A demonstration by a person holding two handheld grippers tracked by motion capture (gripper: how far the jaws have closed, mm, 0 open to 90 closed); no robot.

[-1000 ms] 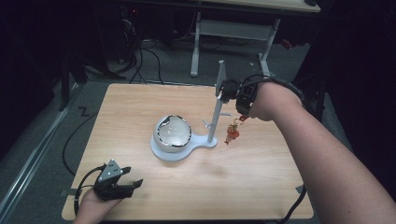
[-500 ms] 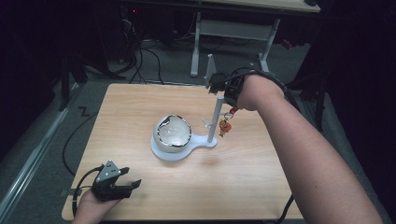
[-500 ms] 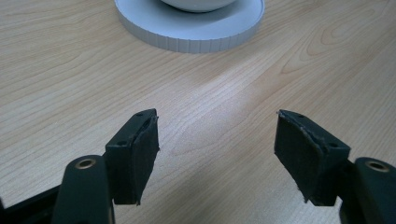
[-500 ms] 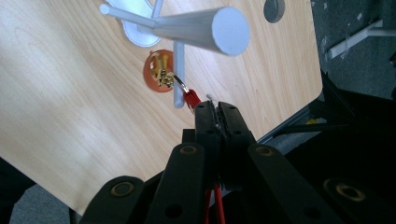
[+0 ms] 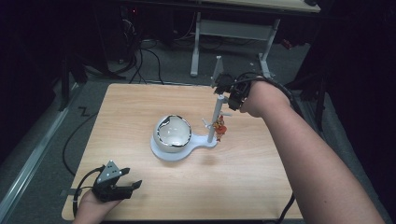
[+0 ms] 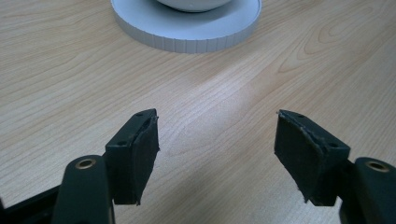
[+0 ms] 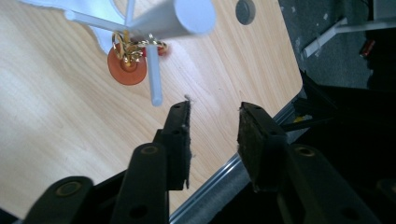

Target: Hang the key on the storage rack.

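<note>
A white stand (image 5: 198, 143) sits mid-table, its round base holding a white bowl (image 5: 173, 132). From the base rises a thin pole (image 5: 215, 116) with short pegs. A red-orange charm on gold rings (image 5: 219, 127) hangs from one peg. My right gripper (image 5: 223, 85) hovers at the pole's top, open, with nothing between its jaws. In the right gripper view the pole's end (image 7: 187, 18) and the charm (image 7: 127, 69) lie beyond the right gripper (image 7: 214, 109). My left gripper (image 5: 132, 185) rests open and empty at the table's near left corner. The left gripper (image 6: 217, 126) faces the stand's base (image 6: 187, 32).
The wooden table (image 5: 140, 107) has a dark floor around it, with cables (image 5: 149, 60) and a white desk frame (image 5: 233, 32) behind. The person's right forearm (image 5: 308, 154) crosses the table's right side. The table's far right edge (image 7: 261, 112) lies under my right gripper.
My right gripper has moved left and farther back, from beside the charm to the pole's top. The charm now hangs closer to the pole. The left gripper has stayed put.
</note>
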